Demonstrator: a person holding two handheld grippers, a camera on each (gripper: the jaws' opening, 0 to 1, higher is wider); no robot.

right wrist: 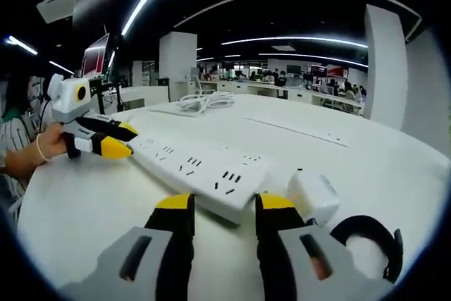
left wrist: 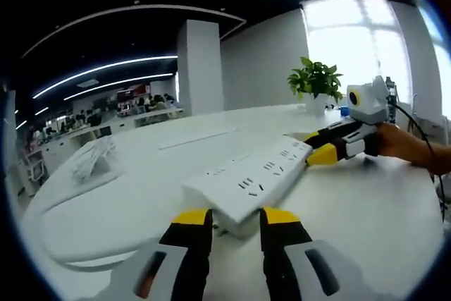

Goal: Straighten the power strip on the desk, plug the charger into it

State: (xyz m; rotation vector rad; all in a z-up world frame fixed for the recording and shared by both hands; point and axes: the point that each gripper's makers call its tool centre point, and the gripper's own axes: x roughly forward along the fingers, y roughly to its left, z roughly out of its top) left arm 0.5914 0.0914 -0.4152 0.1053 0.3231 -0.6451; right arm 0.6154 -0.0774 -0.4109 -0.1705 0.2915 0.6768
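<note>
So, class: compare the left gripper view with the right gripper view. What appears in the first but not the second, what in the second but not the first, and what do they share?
Left gripper view alone: a potted plant by a bright window, at the desk's far edge.

Right gripper view alone: a white charger beside the strip, a black cable loop and a monitor.

Shared: the white power strip on the white desk, a hand-held gripper at each end of the strip, and a pile of white cables.

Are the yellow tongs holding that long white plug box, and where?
Yes. The power strip is pinched at both ends: the left tongs grip one short end, the right tongs grip the other. The white charger lies free on the desk.
</note>
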